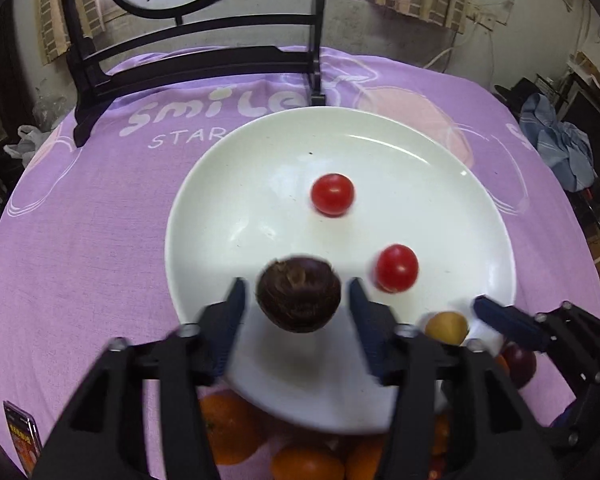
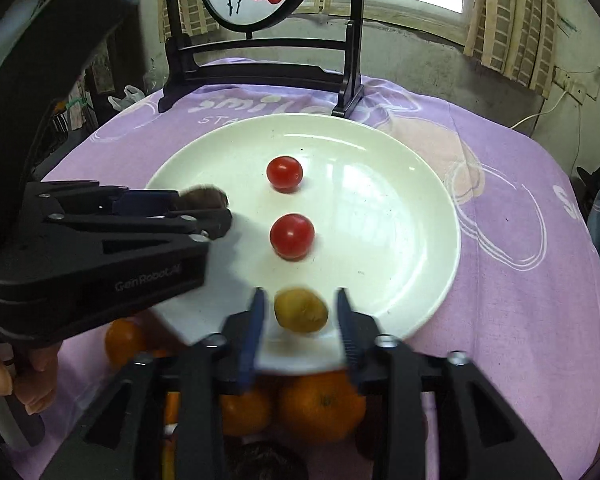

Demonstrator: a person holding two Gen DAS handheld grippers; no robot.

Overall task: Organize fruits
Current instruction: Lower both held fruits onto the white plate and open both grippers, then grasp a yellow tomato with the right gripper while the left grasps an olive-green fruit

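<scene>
where tomatoes (image 1: pixel 332 194) sit, plate (image 1: pixel 260 184) holds four fruits.

A white round plate (image 1: pixel 220 184) holds two glossy red cherry tomatoes, one (image 1: pixel 332 194) near its middle and another (image 1: pixel 396 268) nearer the front, well apart. A dark brown, rough-skinned round fruit (image 1: pixel 299 295), perhaps a passion fruit, sits at the plate's front left. A small yellow-brown fruit (image 2: pixel 301 310), blurred, is at the front edge. Several oranges (image 2: pixel 321 408) cluster just in front of the plate, partly hidden, with a dark purple fruit (image 1: pixel 520 362) beside them.
</scene>
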